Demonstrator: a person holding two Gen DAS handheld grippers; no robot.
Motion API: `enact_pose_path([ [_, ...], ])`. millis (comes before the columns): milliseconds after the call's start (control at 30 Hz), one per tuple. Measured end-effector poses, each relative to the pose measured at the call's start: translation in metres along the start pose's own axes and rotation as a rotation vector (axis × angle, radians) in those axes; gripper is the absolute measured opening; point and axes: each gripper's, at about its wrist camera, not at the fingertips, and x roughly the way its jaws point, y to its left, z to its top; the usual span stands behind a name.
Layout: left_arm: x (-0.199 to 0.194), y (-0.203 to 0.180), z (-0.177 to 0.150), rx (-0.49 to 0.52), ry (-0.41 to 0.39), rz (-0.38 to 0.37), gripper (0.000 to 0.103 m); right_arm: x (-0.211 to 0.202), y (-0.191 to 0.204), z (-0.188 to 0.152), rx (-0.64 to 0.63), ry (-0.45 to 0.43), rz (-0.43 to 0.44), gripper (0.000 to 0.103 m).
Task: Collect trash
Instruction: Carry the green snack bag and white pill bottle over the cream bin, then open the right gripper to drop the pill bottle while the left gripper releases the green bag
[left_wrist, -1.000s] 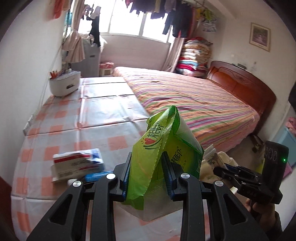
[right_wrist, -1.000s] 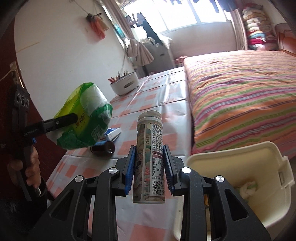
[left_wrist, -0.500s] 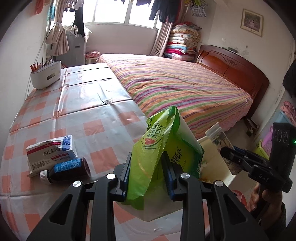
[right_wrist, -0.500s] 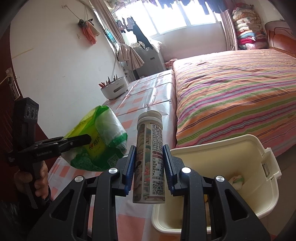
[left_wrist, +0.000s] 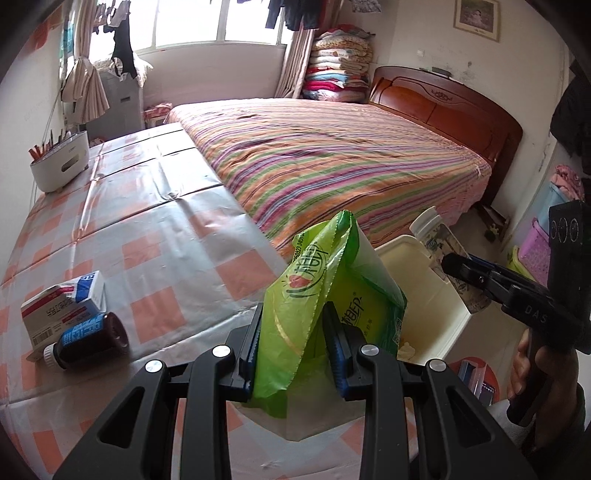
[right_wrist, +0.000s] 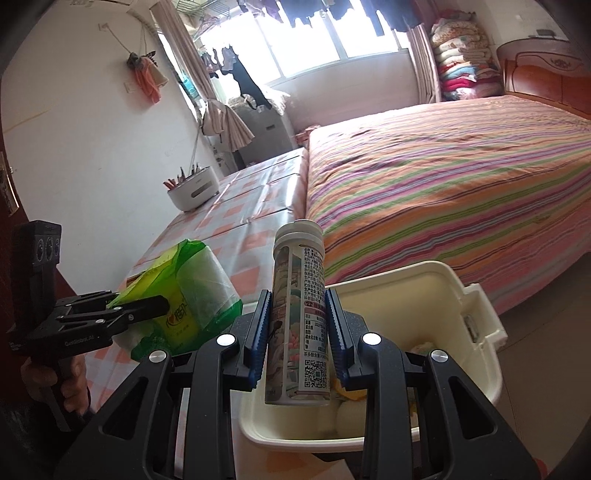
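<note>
Both tools have swung from the table (left_wrist: 155, 236) to the cream bin (right_wrist: 476, 317), the left tool (left_wrist: 291, 332) clamped on the green wrapper (left_wrist: 317, 280), the right tool (right_wrist: 299, 328) clamped on the tube (right_wrist: 299, 295) above its opening, ready to drop.

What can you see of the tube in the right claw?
The tube is a slim cylinder with a white ribbed cap and a printed label bearing small text and a QR code. It looks like plastic and its cap is on. It stands nearly upright, clamped at mid-height by the right claw, its base over the open cream bin.
</note>
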Motion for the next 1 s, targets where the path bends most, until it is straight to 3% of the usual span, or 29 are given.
enact_pose_path([
  [667,0.017,-0.049,0.012,0.07,-0.012,-0.032,0.03,0.005,-0.054,-0.001,0.09,-0.014,-0.103,0.029],
  [767,0.019,-0.054,0.014,0.078,-0.01,-0.034,0.03,0.01,-0.056,-0.001,0.101,-0.014,-0.119,0.032],
  [900,0.022,-0.056,0.014,0.082,-0.006,-0.032,0.03,0.01,-0.06,0.003,0.134,-0.029,-0.108,0.055],
  [1000,0.023,-0.057,0.015,0.08,-0.006,-0.029,0.03,0.002,-0.062,0.007,0.161,-0.06,-0.089,0.055],
])
